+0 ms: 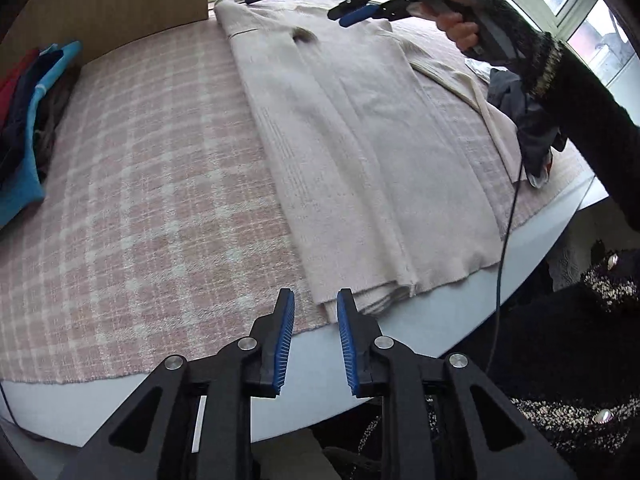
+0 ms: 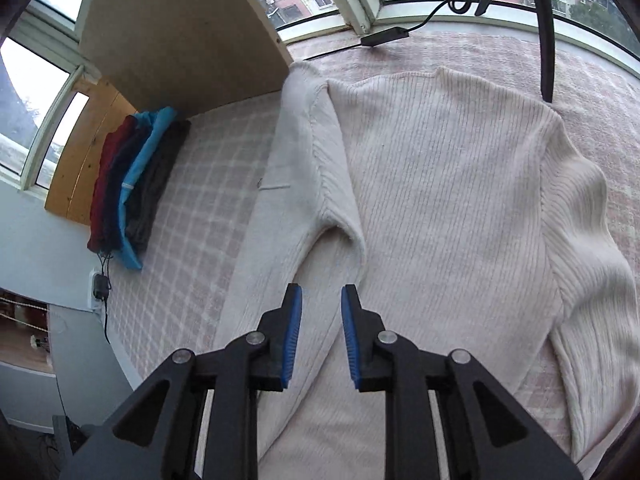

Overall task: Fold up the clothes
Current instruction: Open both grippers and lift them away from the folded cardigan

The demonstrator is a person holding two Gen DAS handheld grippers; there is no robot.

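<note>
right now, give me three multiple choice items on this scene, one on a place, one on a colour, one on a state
1. Where is the stack of folded clothes?
A. beside the wooden board, left of the sweater
B. on top of the sweater
C. on the windowsill

2. What colour is the ribbed knit sweater?
A. navy
B. cream
C. red

3. How does the left gripper stand?
A. clamped on a sleeve
B. jaws apart, nothing between them
C. shut on a cable

Answers:
1 A, the pile lies at the plaid pink blanket's left edge by the board.
2 B, it is pale cream throughout.
3 B, blanket and the sweater's hem show through the gap between its blue pads.
</note>
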